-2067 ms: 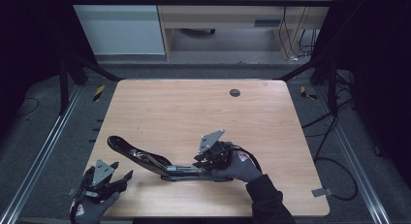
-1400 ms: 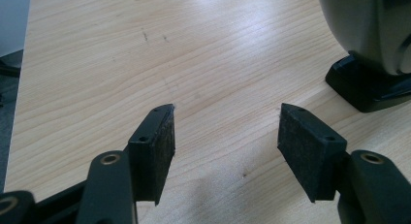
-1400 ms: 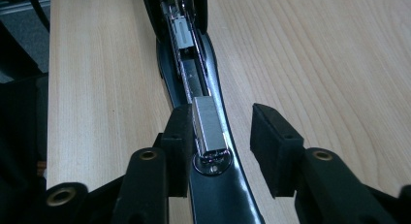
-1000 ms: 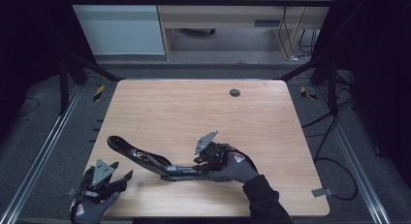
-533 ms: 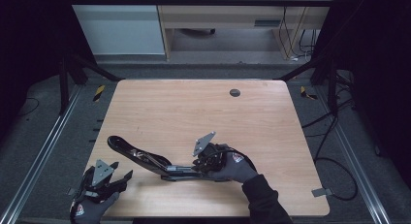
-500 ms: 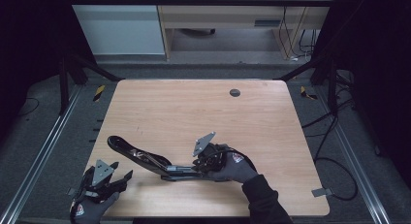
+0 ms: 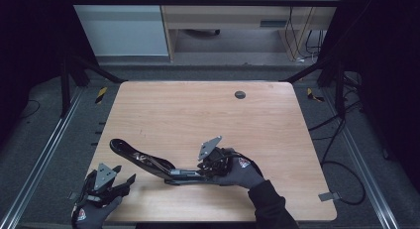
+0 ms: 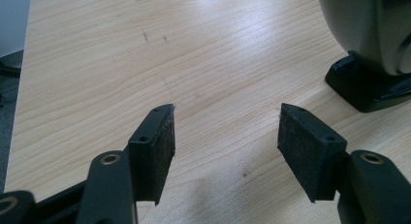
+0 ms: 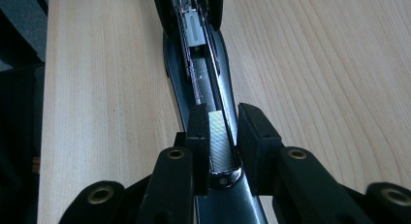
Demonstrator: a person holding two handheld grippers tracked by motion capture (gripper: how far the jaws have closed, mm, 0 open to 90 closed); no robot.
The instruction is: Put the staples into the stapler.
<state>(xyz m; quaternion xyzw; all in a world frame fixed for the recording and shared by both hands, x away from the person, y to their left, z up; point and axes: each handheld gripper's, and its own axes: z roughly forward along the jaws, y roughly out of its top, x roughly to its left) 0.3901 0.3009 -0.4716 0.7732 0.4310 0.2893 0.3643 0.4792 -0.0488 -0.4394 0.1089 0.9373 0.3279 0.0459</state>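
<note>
A long black stapler (image 7: 148,162) lies folded open flat on the wooden table (image 7: 198,115), running from the left toward the front middle. My right gripper (image 7: 200,172) holds its near end. In the right gripper view the gripper (image 9: 223,122) has its pads on both sides of the stapler's (image 9: 194,44) channel, where a silver strip of staples (image 9: 220,136) shows. Its jaws have just closed in and then eased slightly open, with the stapler still clamped between them. My left gripper (image 7: 125,174) rests at the table's front left corner. In its own view the left gripper (image 8: 225,132) stands open over bare wood, and a black stapler end (image 8: 363,83) lies ahead to the right.
A small round dark grommet (image 7: 239,94) sits in the table's far middle. Metal frame rails (image 7: 39,159) run along the floor on both sides. Cables (image 7: 341,154) trail on the floor to the right.
My right gripper has tilted very slightly over the stapler's end. The stapler and my left gripper have not moved.
</note>
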